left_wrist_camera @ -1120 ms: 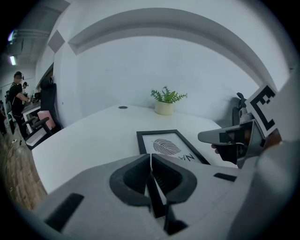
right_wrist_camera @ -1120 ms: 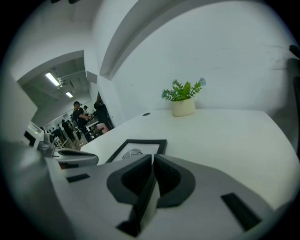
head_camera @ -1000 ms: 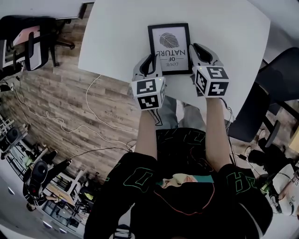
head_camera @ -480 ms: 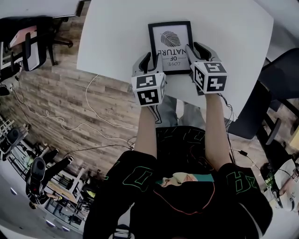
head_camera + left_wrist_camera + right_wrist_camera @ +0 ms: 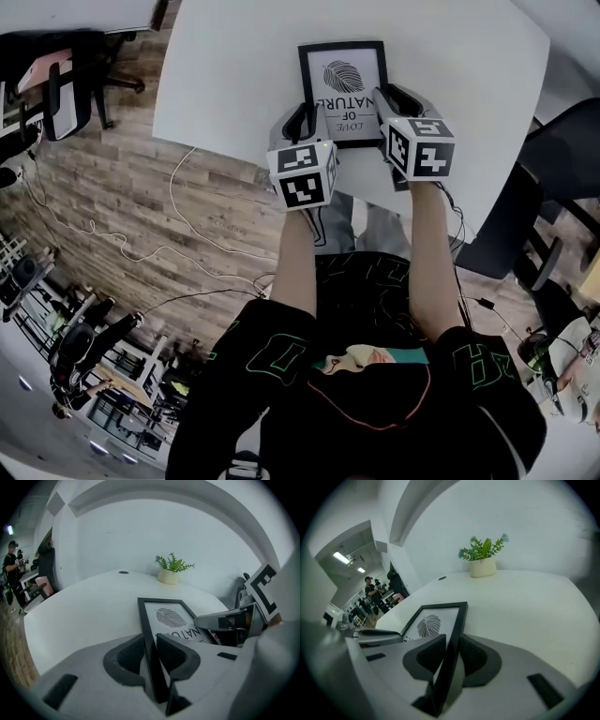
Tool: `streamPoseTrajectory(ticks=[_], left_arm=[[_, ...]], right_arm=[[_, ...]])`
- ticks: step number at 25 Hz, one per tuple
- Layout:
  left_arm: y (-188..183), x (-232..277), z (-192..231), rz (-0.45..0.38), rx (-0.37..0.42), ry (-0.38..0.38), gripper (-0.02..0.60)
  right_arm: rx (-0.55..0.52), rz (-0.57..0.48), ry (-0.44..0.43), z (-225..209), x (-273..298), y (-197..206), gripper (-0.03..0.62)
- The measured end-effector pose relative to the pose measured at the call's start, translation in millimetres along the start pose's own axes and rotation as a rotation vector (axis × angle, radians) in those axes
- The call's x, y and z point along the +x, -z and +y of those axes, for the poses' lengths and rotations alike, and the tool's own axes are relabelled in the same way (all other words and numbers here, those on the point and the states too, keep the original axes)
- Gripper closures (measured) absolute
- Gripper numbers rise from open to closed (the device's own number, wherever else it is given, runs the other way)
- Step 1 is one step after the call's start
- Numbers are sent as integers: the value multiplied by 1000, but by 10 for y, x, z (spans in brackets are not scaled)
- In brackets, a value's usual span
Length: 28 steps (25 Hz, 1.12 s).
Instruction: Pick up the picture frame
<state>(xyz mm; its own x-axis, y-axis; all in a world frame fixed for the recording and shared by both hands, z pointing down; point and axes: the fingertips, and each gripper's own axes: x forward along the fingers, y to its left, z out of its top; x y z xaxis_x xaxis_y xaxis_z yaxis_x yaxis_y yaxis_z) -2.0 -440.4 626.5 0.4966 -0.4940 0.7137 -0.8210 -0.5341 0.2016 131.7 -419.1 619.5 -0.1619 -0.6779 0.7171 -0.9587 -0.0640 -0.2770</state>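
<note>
Both grippers on the frame, near table edge.
I see the black rectangular picture frame with a leaf print on the white table; the left gripper and right gripper have just been closing, and each now pinches 1 long side edge.

Colour survey: black, white, brown.
Picture frame black, print white with grey leaf motif and lettering; table plain white; floor, nine o'clock, brown wood-grain; potted plant green, cream pot.
</note>
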Motion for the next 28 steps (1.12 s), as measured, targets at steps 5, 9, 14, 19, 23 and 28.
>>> streamPoseTrajectory(ticks=[5, 9, 14, 19, 23, 28], left_arm=[[-20, -38, 27, -19, -39, -9, 508], [-35, -93, 30, -54, -39, -22, 512], [-136, -238, -15, -110, -36, -37, 512], [-186, -392, -119, -175, -31, -53, 514], [-282, -538, -151, -206, -31, -64, 513], [-398, -697, -184, -245, -31, -83, 512]], right_arm=[[25, -17, 14, 1, -36, -19, 508], [18, -59, -8, 25, -78, -46, 513], [12, -109, -31, 67, -201, -141, 513], [-10, -161, -46, 73, -365, -196, 514], [-38, -183, -62, 143, -493, -302, 514], [-74, -210, -82, 218, -632, -439, 513]])
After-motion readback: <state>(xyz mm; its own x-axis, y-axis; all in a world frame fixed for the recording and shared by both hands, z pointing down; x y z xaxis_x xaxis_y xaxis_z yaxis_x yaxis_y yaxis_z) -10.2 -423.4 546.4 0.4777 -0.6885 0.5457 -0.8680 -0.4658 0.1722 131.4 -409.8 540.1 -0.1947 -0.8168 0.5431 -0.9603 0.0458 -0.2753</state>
